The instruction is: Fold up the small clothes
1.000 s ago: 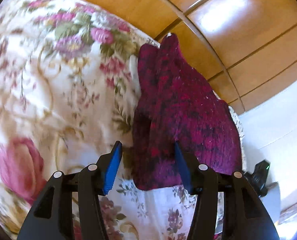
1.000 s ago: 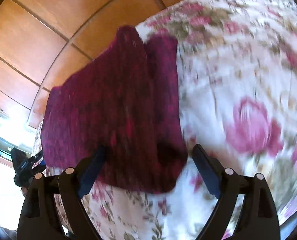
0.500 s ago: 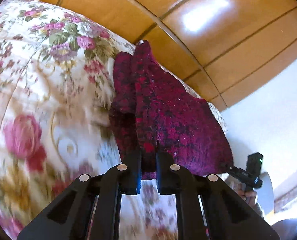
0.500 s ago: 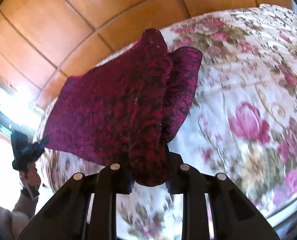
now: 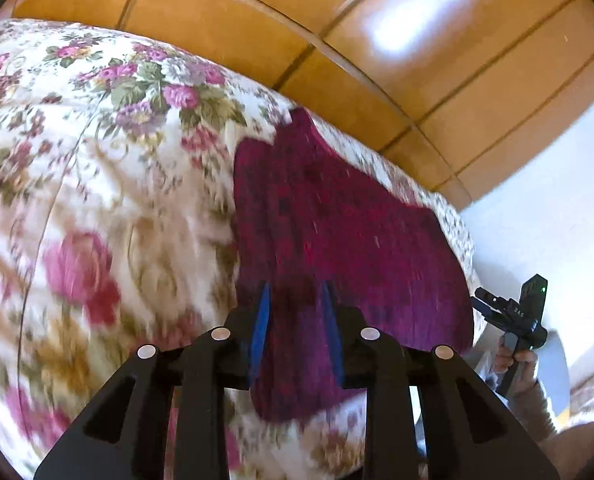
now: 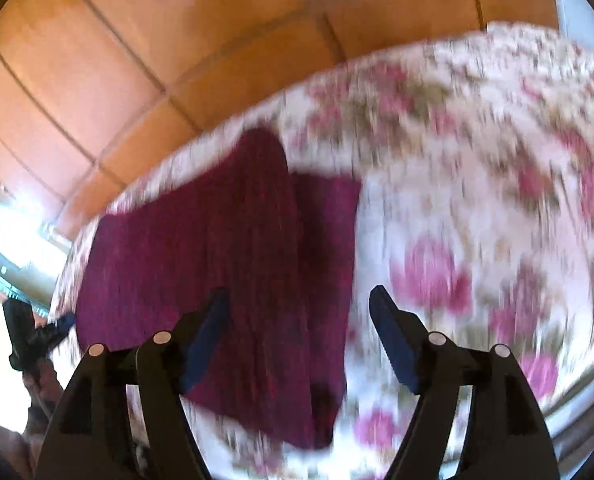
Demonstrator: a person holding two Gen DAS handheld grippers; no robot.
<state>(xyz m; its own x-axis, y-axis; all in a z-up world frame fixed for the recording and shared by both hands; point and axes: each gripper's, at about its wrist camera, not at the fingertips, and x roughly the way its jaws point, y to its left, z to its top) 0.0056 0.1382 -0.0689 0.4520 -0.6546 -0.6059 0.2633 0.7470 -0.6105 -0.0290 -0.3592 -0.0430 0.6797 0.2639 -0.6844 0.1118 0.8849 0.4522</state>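
On floral bedspread point(image 5: 109, 184), near its edge by wood floor point(image 5: 337, 40): folded maroon garment point(image 5: 337, 232), lying flat.
Left gripper point(image 5: 295, 292) narrowly parted, just opening, gripping nothing; right gripper point(image 6: 299, 300) wide, just opening, empty above garment.

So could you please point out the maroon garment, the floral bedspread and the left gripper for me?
maroon garment point(image 5: 337, 220), left wrist view, middle of the cloth.
floral bedspread point(image 5: 109, 208), left wrist view, bare patch beside the garment.
left gripper point(image 5: 295, 320), left wrist view, midway between fingertips.

Right gripper point(image 6: 299, 332) jaws just opening, wide above the burgundy garment point(image 6: 225, 264); garment flat on floral bedspread point(image 6: 477, 184); blurred.
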